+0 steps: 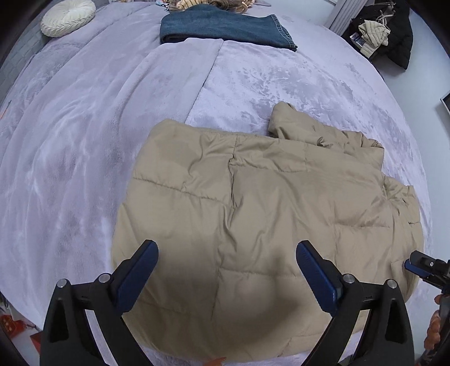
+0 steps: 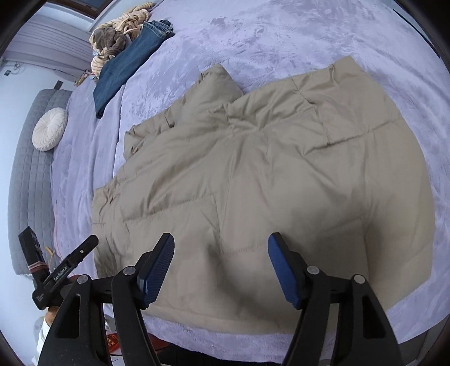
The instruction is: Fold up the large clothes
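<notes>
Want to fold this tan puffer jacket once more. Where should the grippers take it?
Probably the loose sleeve sticking out at the tan puffer jacket's far edge: come from above and pinch its free tip; it lies raised and bunched on the bed.

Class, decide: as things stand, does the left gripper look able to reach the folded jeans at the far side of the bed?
Probably yes: the left gripper is open, and only the tan jacket lies between it and the jeans.

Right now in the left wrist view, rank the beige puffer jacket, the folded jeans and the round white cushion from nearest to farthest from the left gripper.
1. Beige puffer jacket, directly below the open left gripper.
2. Folded jeans, far across the bed, straight ahead.
3. Round white cushion, far upper left corner, slightly beyond the jeans.
</notes>
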The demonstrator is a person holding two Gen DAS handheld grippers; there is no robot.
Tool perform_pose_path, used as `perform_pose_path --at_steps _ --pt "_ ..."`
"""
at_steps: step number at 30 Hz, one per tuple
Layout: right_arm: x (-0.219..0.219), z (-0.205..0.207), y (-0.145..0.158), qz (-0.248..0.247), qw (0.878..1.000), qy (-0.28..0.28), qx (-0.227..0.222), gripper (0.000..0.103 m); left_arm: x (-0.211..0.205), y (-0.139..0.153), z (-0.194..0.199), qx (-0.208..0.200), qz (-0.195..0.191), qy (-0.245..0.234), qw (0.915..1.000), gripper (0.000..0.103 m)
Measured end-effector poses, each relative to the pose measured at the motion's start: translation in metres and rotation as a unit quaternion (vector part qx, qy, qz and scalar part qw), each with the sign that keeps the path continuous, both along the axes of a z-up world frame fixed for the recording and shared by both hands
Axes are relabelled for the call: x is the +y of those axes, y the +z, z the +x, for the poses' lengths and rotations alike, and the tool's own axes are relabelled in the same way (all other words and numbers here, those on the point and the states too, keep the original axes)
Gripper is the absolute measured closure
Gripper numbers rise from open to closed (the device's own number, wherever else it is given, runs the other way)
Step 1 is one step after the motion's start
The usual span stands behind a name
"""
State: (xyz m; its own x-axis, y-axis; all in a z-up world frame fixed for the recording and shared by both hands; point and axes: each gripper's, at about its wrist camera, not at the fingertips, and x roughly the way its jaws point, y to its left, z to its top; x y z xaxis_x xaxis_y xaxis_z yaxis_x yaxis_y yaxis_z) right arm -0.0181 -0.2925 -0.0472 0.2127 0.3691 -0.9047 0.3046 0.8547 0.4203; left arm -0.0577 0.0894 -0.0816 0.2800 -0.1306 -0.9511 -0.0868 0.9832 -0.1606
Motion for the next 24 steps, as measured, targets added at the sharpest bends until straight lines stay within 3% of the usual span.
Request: perform_pose_path --at_steps 7,24 --pt "0.001 -0.032 0.006 0.012 1.0 0.004 0.003 0.018 -0.014 0.008 -0.031 0.015 0.001 0.0 0.9999 0.004" --pt "-0.004 -0.074 0.017 0.02 0.999 0.037 -0.016 0.016 -0.037 0.023 -0.093 0.013 0.023 0.014 0.9996 0.004"
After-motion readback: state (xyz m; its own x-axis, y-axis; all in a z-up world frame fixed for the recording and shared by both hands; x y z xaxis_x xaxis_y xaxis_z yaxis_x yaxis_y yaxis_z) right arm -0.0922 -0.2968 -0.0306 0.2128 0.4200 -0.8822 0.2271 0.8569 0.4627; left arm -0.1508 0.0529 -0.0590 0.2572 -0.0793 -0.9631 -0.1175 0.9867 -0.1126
